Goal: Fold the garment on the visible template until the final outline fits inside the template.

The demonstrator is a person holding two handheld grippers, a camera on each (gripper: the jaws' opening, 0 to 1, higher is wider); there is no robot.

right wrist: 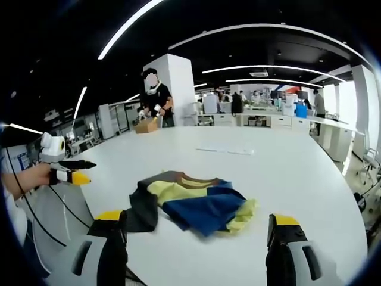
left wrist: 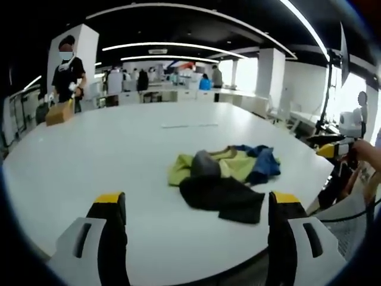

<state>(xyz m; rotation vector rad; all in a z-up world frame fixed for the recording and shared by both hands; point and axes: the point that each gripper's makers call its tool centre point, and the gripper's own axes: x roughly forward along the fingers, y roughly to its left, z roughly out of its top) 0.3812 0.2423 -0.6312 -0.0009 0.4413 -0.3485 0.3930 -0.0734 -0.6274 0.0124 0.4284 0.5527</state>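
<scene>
hovering spread and empty, the left gripper (left wrist: 196, 238) and right gripper (right wrist: 196, 238) face the crumpled garment (left wrist: 225, 179) on the white table (left wrist: 107, 149), so folding looks not yet begun. the next move likely calls for grasping edges and spreading it flat. the garment is a bunched heap of yellow-green, blue, grey and black panels.

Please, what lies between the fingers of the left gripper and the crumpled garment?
Bare white table. In the left gripper view, nothing lies between the left gripper and the garment.
</scene>
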